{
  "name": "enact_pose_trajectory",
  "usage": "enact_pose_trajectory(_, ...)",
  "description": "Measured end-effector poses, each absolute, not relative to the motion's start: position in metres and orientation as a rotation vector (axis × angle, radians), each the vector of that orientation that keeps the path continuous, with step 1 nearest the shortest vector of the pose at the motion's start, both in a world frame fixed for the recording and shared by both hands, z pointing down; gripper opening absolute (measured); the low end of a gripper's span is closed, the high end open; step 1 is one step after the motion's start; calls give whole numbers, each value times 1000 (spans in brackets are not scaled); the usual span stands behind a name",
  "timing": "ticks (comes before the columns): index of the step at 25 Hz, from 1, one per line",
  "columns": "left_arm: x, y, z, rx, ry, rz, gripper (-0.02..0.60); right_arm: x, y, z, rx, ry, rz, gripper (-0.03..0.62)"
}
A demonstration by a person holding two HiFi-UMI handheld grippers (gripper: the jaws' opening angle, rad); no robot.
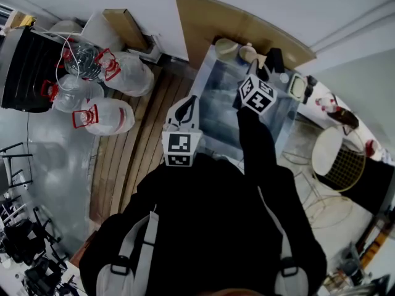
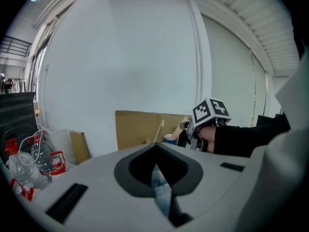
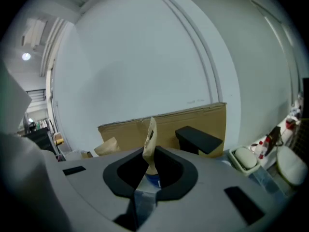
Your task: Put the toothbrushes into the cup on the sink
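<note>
The toothbrush (image 3: 150, 146), wrapped in pale paper, stands upright between the jaws of the right gripper (image 3: 145, 183), which is clenched on its lower end. Just below the jaw tips shows the blue cup (image 3: 153, 180), so the toothbrush sits right above it; whether its tip is already inside cannot be told. Behind stands a sheet of cardboard (image 3: 193, 124) leaning on a plain white wall, with a dark block (image 3: 199, 139) in front of it and a soap dish (image 3: 245, 159) off to the right.

In the left gripper view, the left gripper (image 2: 157, 170) has its jaws together with nothing between them, and it points level toward the same wall. Beyond it, the right gripper's marker cube hangs over the cup, carried by a hand in a black sleeve (image 2: 246, 137). A second pale toothbrush (image 2: 159, 129) sticks up at the cup. At the far left stand clear water jugs (image 2: 26, 166) with red handles and a black cabinet (image 2: 17, 117).

The head view shows the right arm stretched forward over the steel sink (image 1: 213, 119), its gripper near the back edge by the cardboard. The left gripper is held back, close to the body, at the sink's front left corner. The sink stands beside a strip of wooden floor (image 1: 133, 159); the water jugs lie to the left, and a white wire stool (image 1: 336, 159) is to the right.
</note>
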State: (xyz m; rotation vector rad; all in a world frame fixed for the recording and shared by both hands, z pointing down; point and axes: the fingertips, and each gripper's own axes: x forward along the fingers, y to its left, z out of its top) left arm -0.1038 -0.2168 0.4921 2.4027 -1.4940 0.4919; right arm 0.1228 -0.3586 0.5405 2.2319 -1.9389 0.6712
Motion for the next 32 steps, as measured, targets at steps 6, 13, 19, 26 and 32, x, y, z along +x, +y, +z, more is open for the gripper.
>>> enact_pose_trajectory(6,-103,-213,490,2406,-1498,484,2,124,-362,548,2289,-1939,1015,35)
enact_pose_trajectory(13,-105,-208,491,2400,-1502,489,2,103,-366,557,2116,-1982,997,83)
enact_pose_trajectory(19,-102,-205,491,2410,-1495,486,2,98,-353,561,2065,-2025,1026,124)
enact_pose_trajectory(26,-91,-199,490,2431,-1482,487,2,104,-330,560,2082,-2072,1014,127)
enact_pose_trajectory(32,-79,-192,483,2456,-1476,469,2,108,-309,536,2068,-2152,950,127)
